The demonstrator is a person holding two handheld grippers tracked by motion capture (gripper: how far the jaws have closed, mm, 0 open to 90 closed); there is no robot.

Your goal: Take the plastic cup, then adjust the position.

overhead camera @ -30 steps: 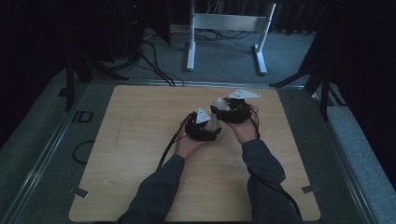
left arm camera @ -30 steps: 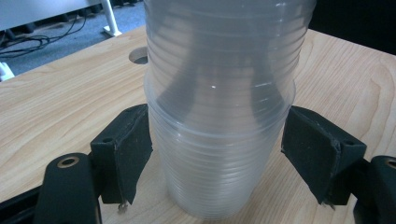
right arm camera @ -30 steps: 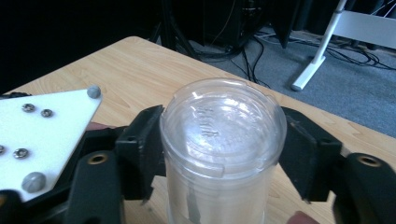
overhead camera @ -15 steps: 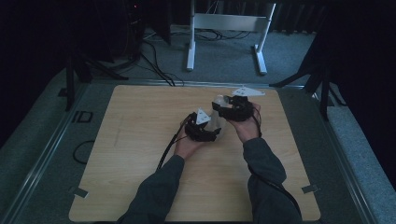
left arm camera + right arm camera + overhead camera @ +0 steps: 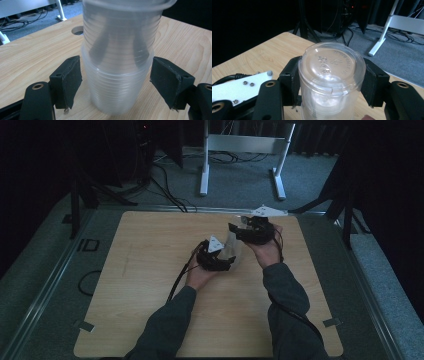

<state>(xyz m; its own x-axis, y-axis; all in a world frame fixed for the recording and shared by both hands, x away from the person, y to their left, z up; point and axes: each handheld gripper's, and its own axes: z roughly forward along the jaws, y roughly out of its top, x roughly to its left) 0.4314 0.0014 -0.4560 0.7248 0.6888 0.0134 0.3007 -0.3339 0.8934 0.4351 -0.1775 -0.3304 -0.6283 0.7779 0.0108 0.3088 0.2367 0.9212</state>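
Clear plastic cups (image 5: 117, 67), ribbed and nested into one stack, stand at about 1 o'clock from the centre of the wooden desk (image 5: 140, 280). In my left gripper view, the left gripper (image 5: 120, 82) straddles the lower cup; its fingers (image 5: 68, 80) stand wide on either side, each with a visible gap to the wall, so nothing is clamped. In my right gripper view, the right gripper (image 5: 331, 80) closes on the upper cup from both sides, its fingers (image 5: 291, 80) pressed against the wall just under the embossed base (image 5: 332, 67), which faces the camera. From the high view, the left gripper (image 5: 216, 256) sits at 7 o'clock of the right gripper (image 5: 252, 231), with the stack (image 5: 231, 246) between them. A round hole (image 5: 78, 30) pierces the desk beyond the stack. White frame legs (image 5: 240, 150) stand on grey carpet (image 5: 235, 180) at 12 o'clock.
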